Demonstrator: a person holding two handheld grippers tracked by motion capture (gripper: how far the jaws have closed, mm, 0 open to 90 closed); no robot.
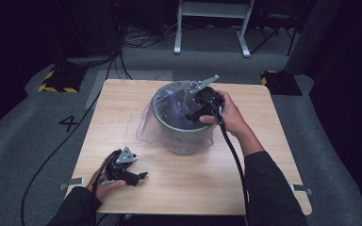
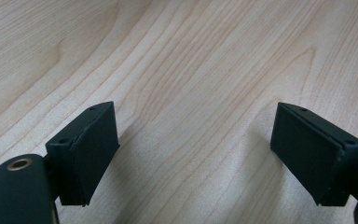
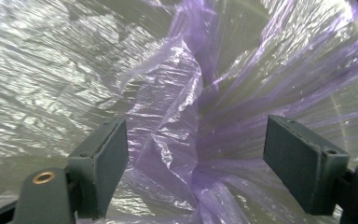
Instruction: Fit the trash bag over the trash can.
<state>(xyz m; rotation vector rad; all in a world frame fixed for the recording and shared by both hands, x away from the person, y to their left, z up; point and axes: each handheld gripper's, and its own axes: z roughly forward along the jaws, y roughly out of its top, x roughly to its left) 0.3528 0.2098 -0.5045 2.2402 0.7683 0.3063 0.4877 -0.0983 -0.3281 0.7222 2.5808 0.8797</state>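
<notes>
A grey round bin [image 1: 183,137] stands at the middle of the wooden table [image 1: 122,108], lined with a thin purple plastic bag [image 1: 146,128] that hangs over its rim. My right gripper [image 1: 194,116] reaches into the bin's mouth from the right. In the right gripper view it [image 3: 196,158] is open, with a crumpled fold of the bag [image 3: 177,79] standing between the jaws and touching neither pad. My left gripper [image 1: 140,177] lies low near the table's front left. It [image 2: 196,149] is open over bare wood [image 2: 191,56], with nothing between its jaws.
Grey carpet surrounds the table. A white metal frame [image 1: 212,26] stands behind it. Weights with yellow-black stripes [image 1: 59,80] sit at the back left and back right. Cables [image 1: 52,155] run across the floor on the left.
</notes>
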